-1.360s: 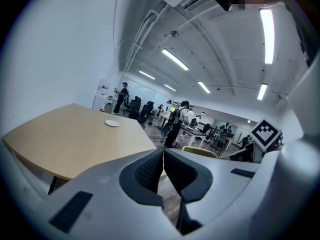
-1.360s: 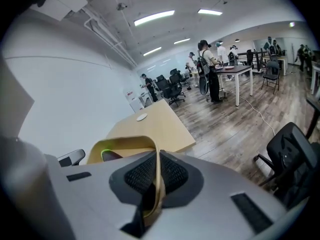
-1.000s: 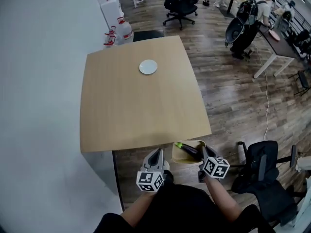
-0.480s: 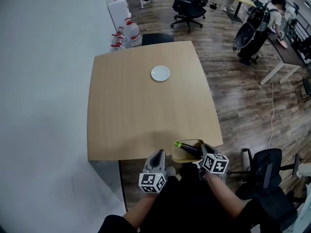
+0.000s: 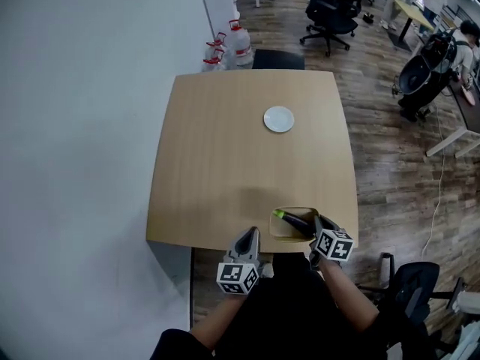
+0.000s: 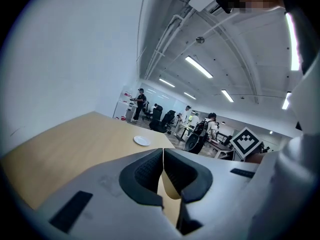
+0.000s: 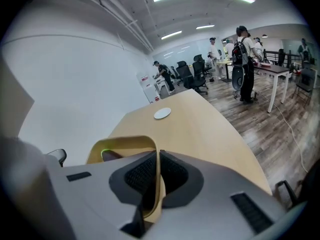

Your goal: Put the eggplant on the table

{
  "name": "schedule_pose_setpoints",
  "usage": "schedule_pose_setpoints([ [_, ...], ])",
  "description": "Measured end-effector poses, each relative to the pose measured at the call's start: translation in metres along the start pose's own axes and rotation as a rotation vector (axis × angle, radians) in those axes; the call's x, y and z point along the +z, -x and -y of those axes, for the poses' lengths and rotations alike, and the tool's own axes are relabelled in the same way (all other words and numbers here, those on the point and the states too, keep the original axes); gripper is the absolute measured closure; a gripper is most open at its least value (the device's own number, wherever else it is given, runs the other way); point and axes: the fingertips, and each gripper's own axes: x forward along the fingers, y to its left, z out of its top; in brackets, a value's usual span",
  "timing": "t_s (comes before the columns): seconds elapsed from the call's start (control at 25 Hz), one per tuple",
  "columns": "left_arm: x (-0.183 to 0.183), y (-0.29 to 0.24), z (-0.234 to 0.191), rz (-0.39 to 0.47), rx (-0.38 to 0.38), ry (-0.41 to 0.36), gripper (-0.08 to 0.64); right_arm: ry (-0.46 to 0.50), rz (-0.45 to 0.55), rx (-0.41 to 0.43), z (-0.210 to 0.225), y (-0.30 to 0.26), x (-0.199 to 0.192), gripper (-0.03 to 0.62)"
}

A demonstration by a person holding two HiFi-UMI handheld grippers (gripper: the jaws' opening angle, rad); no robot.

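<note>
A dark purple eggplant (image 5: pixel 295 222) with a green stem end lies in a small bent-wood tray (image 5: pixel 282 232). My right gripper (image 5: pixel 316 229) is shut on the tray's right wall and holds it over the near edge of the wooden table (image 5: pixel 225 163). In the right gripper view the thin wall (image 7: pixel 156 169) is pinched between the pads, and only the eggplant's green end (image 7: pixel 106 155) shows. My left gripper (image 5: pixel 248 238) hangs just left of the tray, before the table edge. Its jaws (image 6: pixel 163 159) are shut with nothing between them.
A small white plate (image 5: pixel 279 118) sits on the far half of the table. A white wall runs along the left. Water bottles (image 5: pixel 229 42) stand behind the table, office chairs (image 5: pixel 330 10) farther back, and a black chair (image 5: pixel 411 287) at my right.
Both grippers have moved forward toward the table. The tray with the eggplant, earlier over the floor short of the edge, now overlaps the table's near edge.
</note>
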Motion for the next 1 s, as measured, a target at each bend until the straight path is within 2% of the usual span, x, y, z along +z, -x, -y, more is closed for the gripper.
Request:
schedule_pose_setpoints([
  [0.2,0.011,-0.022,-0.019,-0.006,0.085,-0.044,0.545,0.0,-0.045,0.057,-0.01,-0.048,0.025,0.52],
  [0.32,0.019,-0.037,-0.018,-0.014,0.09,-0.066,0.545,-0.004,-0.062,0.071,-0.008,-0.068,0.041,0.52],
  [0.4,0.03,-0.048,-0.02,0.009,0.093,-0.05,0.545,0.014,-0.064,0.073,-0.011,-0.086,0.053,0.52],
  [0.48,0.028,-0.061,-0.024,0.007,0.102,-0.019,0.545,0.039,-0.075,0.07,-0.011,-0.107,0.062,0.52],
  [0.6,0.025,-0.079,-0.034,-0.012,0.123,-0.011,0.545,0.049,-0.094,0.061,-0.006,-0.139,0.07,0.519],
  [0.8,0.036,-0.093,-0.065,0.015,0.203,0.011,0.545,-0.012,-0.122,0.013,0.014,-0.178,0.081,0.52],
  [1.0,0.032,-0.098,-0.081,-0.011,0.253,0.005,0.545,0.049,-0.156,-0.021,0.03,-0.221,0.077,0.518],
])
